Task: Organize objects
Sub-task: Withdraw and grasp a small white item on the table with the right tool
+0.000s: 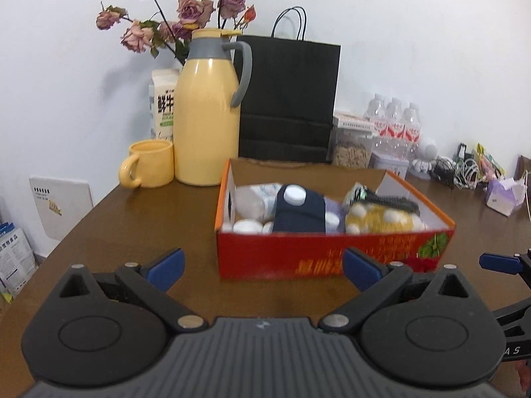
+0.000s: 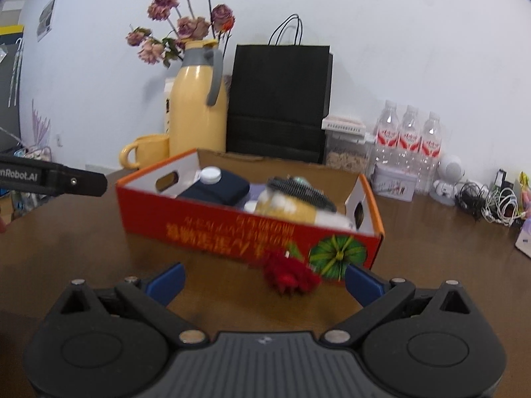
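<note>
A red cardboard box (image 1: 298,255) stands open on the brown table (image 1: 139,232). Inside lie a navy pouch (image 1: 300,215) with a white cap (image 1: 293,194) on it, white bottles (image 1: 252,199), a yellow white-spotted item (image 1: 381,220) and a black comb (image 1: 395,202). A blurred red fuzzy object (image 2: 288,275) rests on the table against the box (image 2: 232,229) front. My left gripper (image 1: 264,270) is open and holds nothing, just short of the box. My right gripper (image 2: 264,282) is open, with the red object just beyond its fingertips.
Behind the box stand a yellow thermos jug (image 1: 207,116), a yellow mug (image 1: 151,164), a milk carton (image 1: 162,106), dried roses (image 1: 186,10) and a black paper bag (image 1: 288,99). Water bottles (image 2: 408,139), a snack container (image 1: 351,142) and tangled cables (image 2: 491,202) sit at the right.
</note>
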A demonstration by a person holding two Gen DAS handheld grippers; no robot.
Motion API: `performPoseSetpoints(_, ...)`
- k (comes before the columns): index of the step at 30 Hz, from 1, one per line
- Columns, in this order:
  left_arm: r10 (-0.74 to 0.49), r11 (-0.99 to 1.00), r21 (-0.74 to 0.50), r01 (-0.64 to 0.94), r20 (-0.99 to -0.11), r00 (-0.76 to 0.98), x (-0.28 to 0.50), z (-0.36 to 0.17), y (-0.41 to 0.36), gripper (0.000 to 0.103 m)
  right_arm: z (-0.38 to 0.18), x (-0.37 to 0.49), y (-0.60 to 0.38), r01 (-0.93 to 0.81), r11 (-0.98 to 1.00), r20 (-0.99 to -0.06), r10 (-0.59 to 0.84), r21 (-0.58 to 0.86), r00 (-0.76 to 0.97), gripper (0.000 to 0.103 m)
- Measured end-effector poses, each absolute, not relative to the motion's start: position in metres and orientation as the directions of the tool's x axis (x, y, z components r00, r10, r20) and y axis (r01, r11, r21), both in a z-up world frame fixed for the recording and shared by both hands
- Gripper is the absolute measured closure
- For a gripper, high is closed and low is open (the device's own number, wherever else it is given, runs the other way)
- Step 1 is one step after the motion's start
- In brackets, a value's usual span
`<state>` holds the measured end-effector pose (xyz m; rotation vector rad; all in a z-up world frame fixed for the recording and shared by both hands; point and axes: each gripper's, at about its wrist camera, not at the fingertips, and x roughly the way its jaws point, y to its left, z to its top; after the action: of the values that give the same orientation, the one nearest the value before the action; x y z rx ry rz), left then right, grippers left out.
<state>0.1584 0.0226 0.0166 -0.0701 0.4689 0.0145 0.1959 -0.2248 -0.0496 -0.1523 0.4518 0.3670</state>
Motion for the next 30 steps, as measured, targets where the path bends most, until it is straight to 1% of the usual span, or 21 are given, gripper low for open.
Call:
performPoseSetpoints(4, 0.012, 0.998, -0.048, -0.040, -0.468, 0.883, 0.140, 0.010, 0.026, 0.000, -0.058, 0.180, -0.227, -0.390, 0.919, -0.482, 0.315, -0.060, 0.818, 0.000)
performPoseSetpoints(10, 0.012, 0.997, -0.058, -0.046, -0.488, 0.873, 0.119, 0.004, 0.032, 0.000, -0.066, 0.158, -0.234, -0.418, 0.909, -0.516, 0.351, -0.014, 0.781, 0.000)
performPoseSetpoints(17, 0.008, 0.997, -0.061, -0.045, -0.514, 0.858, 0.105, -0.005, 0.033, 0.000, -0.075, 0.145, -0.237, -0.439, 0.898, -0.548, 0.386, 0.037, 0.742, 0.000)
performPoseSetpoints(21, 0.009, 0.996, -0.070, -0.054, -0.527, 0.850, 0.101, -0.009, 0.035, 0.000, -0.080, 0.142, -0.237, -0.441, 0.897, -0.565, 0.380, 0.033, 0.732, 0.000)
performPoseSetpoints(23, 0.009, 0.995, -0.076, -0.058, -0.532, 0.847, 0.100, -0.011, 0.037, 0.000, -0.082, 0.142, -0.236, -0.442, 0.897, -0.572, 0.376, 0.027, 0.729, 0.004)
performPoseSetpoints(25, 0.010, 0.995, -0.080, -0.063, -0.535, 0.845, 0.098, -0.012, 0.038, 0.000, -0.082, 0.143, -0.236, -0.447, 0.894, -0.576, 0.385, 0.037, 0.721, 0.017)
performPoseSetpoints(26, 0.010, 0.995, -0.081, -0.064, -0.536, 0.844, 0.098, -0.012, 0.039, 0.000, -0.083, 0.145, -0.235, -0.449, 0.893, -0.579, 0.387, 0.039, 0.718, 0.021)
performPoseSetpoints(28, 0.011, 0.994, -0.084, -0.066, -0.539, 0.842, 0.097, -0.014, 0.040, 0.000, -0.084, 0.146, -0.232, -0.458, 0.888, -0.585, 0.392, 0.040, 0.710, 0.031)
performPoseSetpoints(29, 0.011, 0.994, -0.086, -0.068, -0.540, 0.842, 0.096, -0.014, 0.040, 0.000, -0.084, 0.147, -0.230, -0.465, 0.885, -0.590, 0.396, 0.039, 0.703, 0.034)
performPoseSetpoints(30, 0.011, 0.994, -0.087, -0.068, -0.540, 0.841, 0.096, -0.014, 0.041, 0.000, -0.085, 0.148, -0.228, -0.471, 0.881, -0.594, 0.400, 0.040, 0.698, 0.039)
